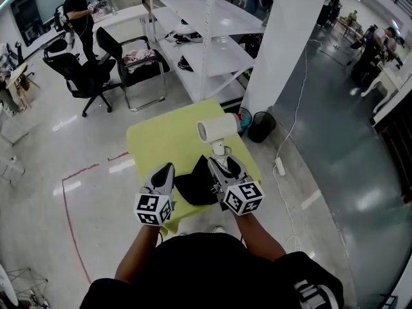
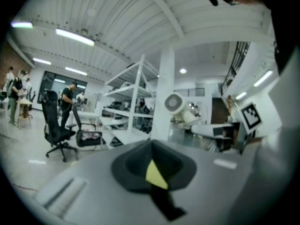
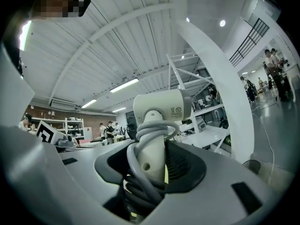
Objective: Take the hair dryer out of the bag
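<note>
A white hair dryer (image 1: 217,131) stands upright above the yellow-green table (image 1: 154,140), its barrel on top and a grey cord wound round its handle. My right gripper (image 1: 221,163) is shut on that handle; in the right gripper view the hair dryer (image 3: 159,108) rises straight out of the right gripper (image 3: 150,168). The black bag (image 1: 193,187) lies flat on the table under and between both grippers. My left gripper (image 1: 166,170) is shut at the bag's left edge; I cannot tell if it pinches fabric. From the left gripper (image 2: 154,168) the hair dryer (image 2: 176,103) shows up high to the right.
A white shelving rack (image 1: 206,37) and a white pillar (image 1: 283,44) stand behind the table. A black bin (image 1: 261,126) sits by the table's far right corner, a power strip (image 1: 280,166) on the floor at right. Black office chairs (image 1: 90,69) and a person are at far left.
</note>
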